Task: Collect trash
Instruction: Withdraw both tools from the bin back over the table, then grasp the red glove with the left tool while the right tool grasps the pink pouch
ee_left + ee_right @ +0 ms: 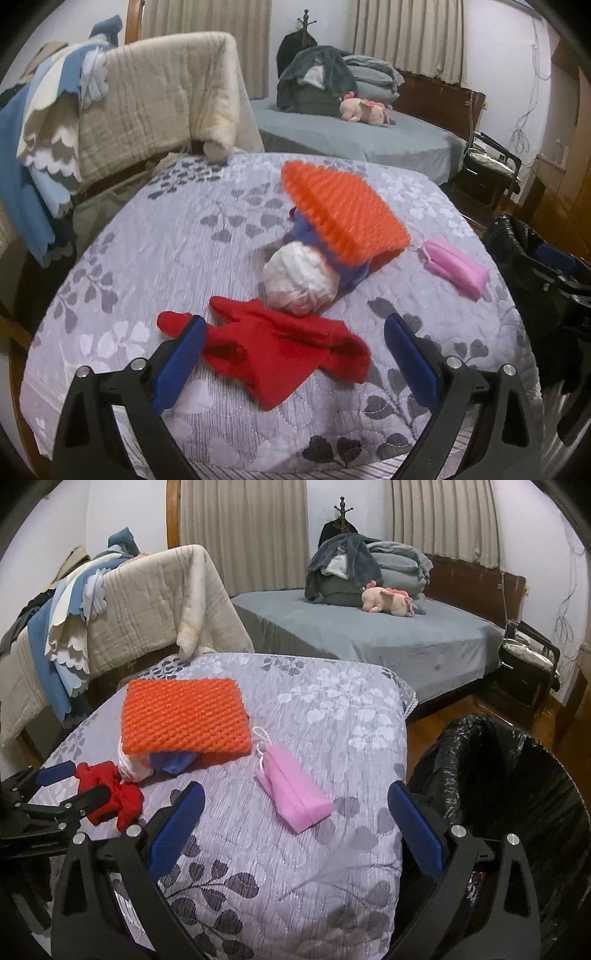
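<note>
Trash lies on the grey leaf-patterned quilt (295,849), which serves as the landmark. No readable writing or brand shows anywhere.

Nearest, the left gripper (295,354) hangs over the quilt's front part with its blue-padded jaws spread wide, holding nothing; one crumpled red cloth glove (280,354) lies on the quilt between them. The right gripper (295,823) hovers over the quilt's right front part, jaws likewise wide and empty.

Just beyond the glove, one crumpled white wad (301,282) rests on the quilt, touching one bluish-purple cloth piece (351,275). One orange knitted square mat (184,716) lies tilted on top of both, near the quilt's middle. Right of the mat, apart from it, one pink soft pouch with a white cord (291,797) lies on the quilt.

Beside the quilt's right edge stands one bin lined with a black plastic bag (517,775); its inside is dark and I cannot tell what it holds.

Left of the quilt, a beige blanket (155,605) drapes over a rail. Beyond the quilt, a grey bed (369,635) carries folded grey bedding (362,572) and one pink plush toy (388,600).
</note>
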The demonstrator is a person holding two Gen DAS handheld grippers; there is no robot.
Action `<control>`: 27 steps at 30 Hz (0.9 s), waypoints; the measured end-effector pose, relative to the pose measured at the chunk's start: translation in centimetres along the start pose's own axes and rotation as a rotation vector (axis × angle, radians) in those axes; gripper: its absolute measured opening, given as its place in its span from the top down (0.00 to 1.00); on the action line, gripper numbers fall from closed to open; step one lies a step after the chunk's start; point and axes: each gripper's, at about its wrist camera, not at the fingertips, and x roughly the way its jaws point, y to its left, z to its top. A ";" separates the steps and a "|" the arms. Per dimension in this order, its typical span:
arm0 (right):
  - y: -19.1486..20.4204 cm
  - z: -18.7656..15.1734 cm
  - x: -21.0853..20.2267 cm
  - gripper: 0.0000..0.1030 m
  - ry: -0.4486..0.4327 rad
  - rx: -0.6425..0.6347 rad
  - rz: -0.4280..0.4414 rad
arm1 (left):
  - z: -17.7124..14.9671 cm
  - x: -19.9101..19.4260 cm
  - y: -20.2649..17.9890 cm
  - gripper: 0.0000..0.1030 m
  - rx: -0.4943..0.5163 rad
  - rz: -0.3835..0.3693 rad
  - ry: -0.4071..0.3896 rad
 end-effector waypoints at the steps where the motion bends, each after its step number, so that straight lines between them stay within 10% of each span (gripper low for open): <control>1: 0.1 0.0 0.0 0.06 0.000 -0.003 -0.001 | -0.1 0.2 0.1 0.08 -0.002 0.001 0.004; 27: -0.6 -1.0 1.8 0.06 0.037 0.058 -0.013 | 0.1 0.5 0.4 0.09 -0.020 0.005 0.009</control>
